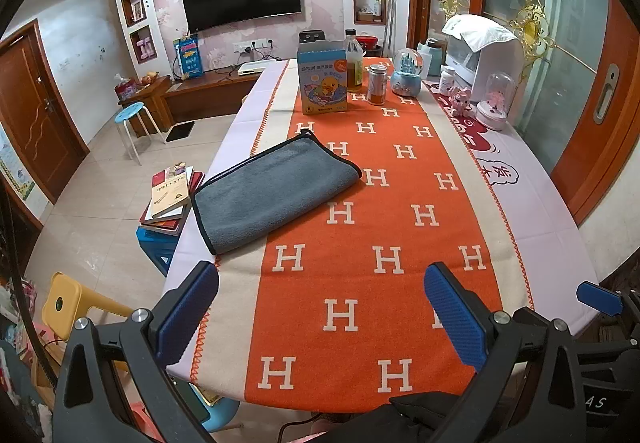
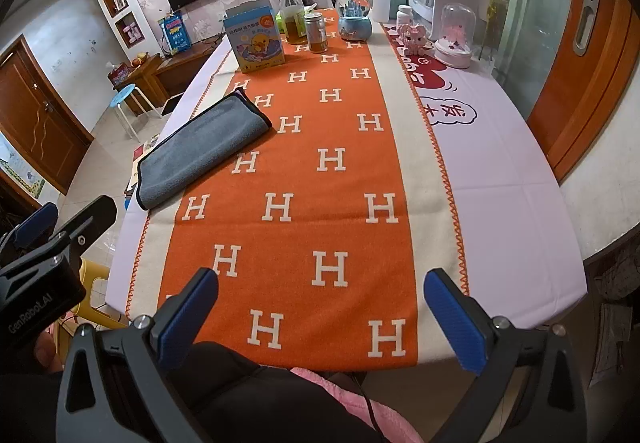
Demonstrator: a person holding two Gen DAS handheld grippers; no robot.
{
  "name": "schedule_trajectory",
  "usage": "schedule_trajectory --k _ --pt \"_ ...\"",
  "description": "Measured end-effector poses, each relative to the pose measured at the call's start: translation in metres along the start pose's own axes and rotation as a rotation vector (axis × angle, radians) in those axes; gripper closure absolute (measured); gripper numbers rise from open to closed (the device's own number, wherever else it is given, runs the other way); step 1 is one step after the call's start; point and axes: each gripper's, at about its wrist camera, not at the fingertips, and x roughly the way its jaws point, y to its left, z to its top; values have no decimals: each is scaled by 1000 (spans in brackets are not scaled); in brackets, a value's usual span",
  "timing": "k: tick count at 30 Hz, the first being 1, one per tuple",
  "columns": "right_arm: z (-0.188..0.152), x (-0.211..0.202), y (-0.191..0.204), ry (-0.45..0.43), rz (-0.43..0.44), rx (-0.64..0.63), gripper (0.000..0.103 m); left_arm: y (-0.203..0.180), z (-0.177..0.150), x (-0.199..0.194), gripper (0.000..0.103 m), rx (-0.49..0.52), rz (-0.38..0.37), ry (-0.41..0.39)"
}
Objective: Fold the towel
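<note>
A grey towel (image 1: 272,193) with dark trim lies folded flat at the left side of the table, on the orange H-patterned cloth (image 1: 384,227). It also shows in the right wrist view (image 2: 204,153). My left gripper (image 1: 320,307) is open and empty, held above the near table edge, short of the towel. My right gripper (image 2: 320,315) is open and empty, over the near edge, well to the right of the towel. The left gripper's body (image 2: 48,263) shows at the left of the right wrist view.
At the far end stand a duck-print box (image 1: 322,81), an oil bottle (image 1: 354,61), a jar (image 1: 377,85), a snow globe (image 1: 407,73), a pink toy (image 1: 460,99), a glass dome (image 1: 496,101) and a white appliance (image 1: 480,51). Books (image 1: 170,199) sit on a stool left of the table.
</note>
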Motion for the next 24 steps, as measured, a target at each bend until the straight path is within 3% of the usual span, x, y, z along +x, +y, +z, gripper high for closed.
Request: schedule_trajectory --k 24 --pt "-1 1 1 7 -2 3 0 -2 3 0 1 1 2 2"
